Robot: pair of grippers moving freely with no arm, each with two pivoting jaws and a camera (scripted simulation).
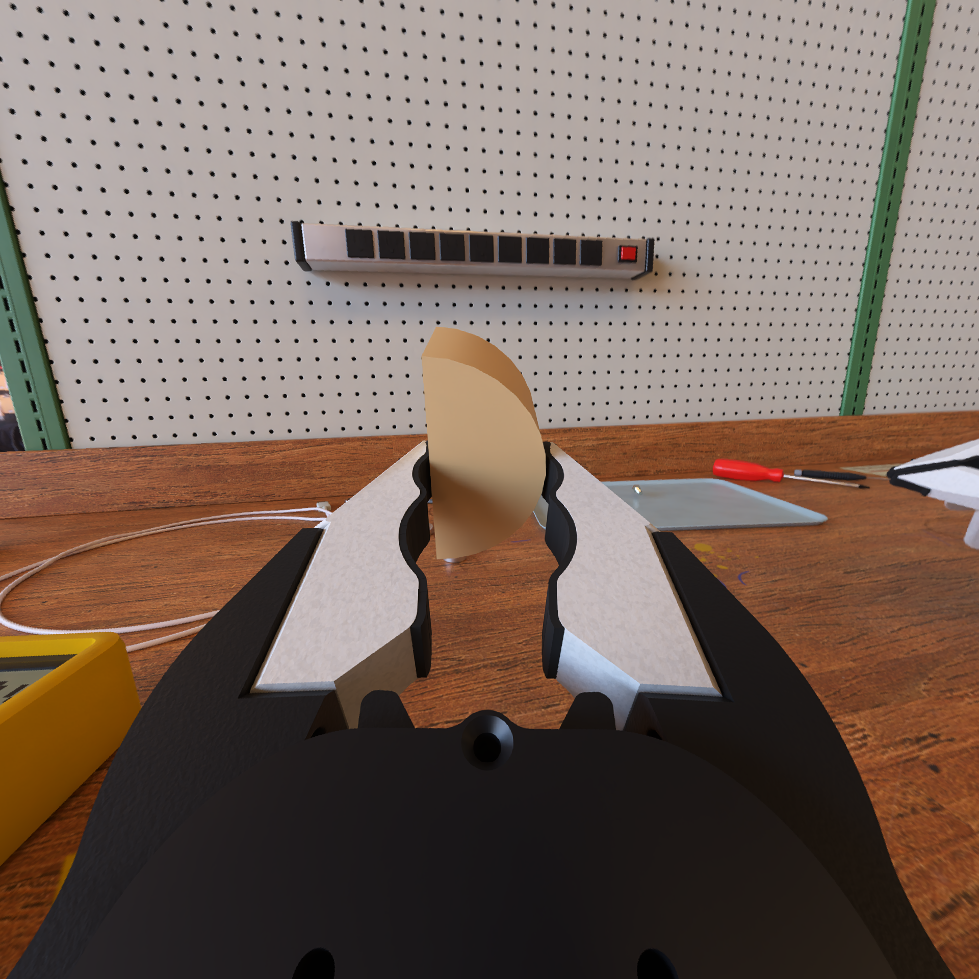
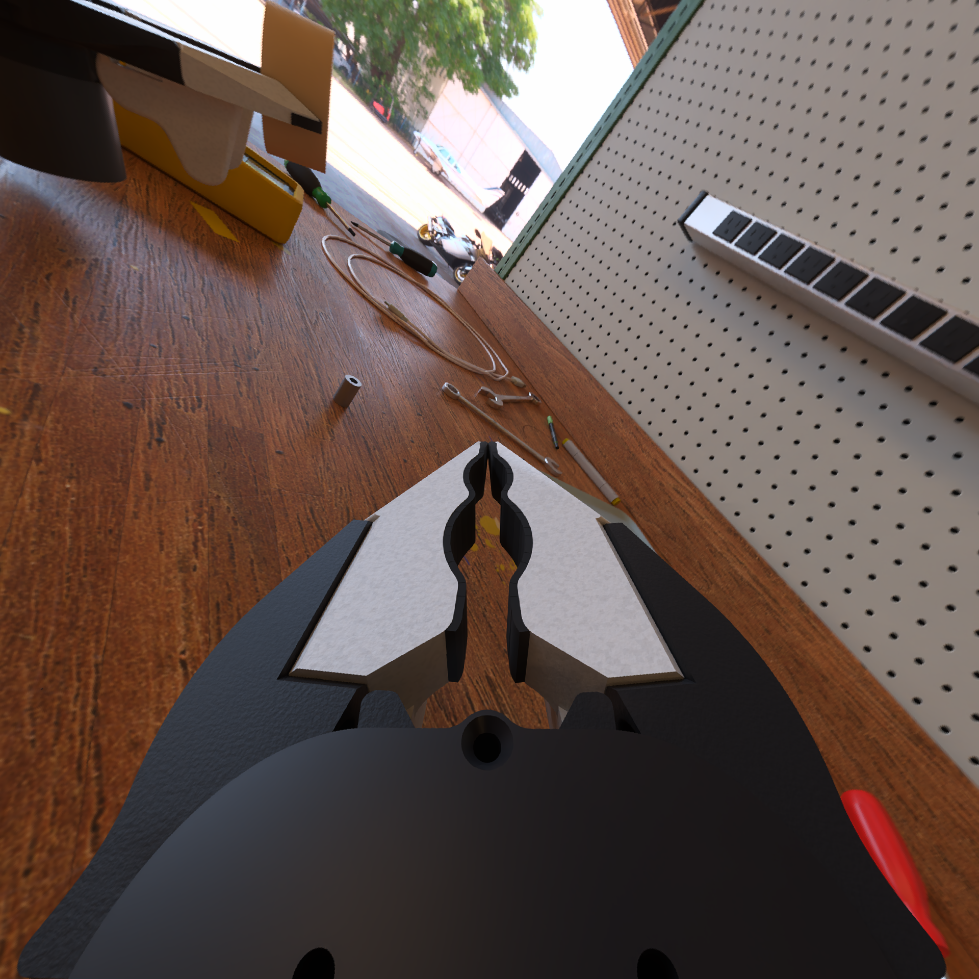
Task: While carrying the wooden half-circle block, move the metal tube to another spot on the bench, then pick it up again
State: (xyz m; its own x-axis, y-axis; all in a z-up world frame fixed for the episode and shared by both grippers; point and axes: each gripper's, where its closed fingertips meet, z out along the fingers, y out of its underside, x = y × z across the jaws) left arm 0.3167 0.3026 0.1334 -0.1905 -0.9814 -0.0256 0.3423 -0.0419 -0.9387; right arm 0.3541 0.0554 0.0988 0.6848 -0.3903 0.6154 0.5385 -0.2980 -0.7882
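jaws of the left gripper (image 1: 486, 466) clamp the wooden half-circle block (image 1: 482, 455) upright above the wooden surface (image 1: 794, 662), facing a pegboard (image 1: 477, 132). the right gripper (image 2: 487, 450) is clenched on nothing, tips meeting. the metal tube (image 2: 347, 391) stands free on the surface, well apart from both, near a wrench (image 2: 498, 426).

Metal tube (image 2: 347, 391) stands on bench (image 2: 159, 477), wrenches (image 2: 498, 418) beside it.
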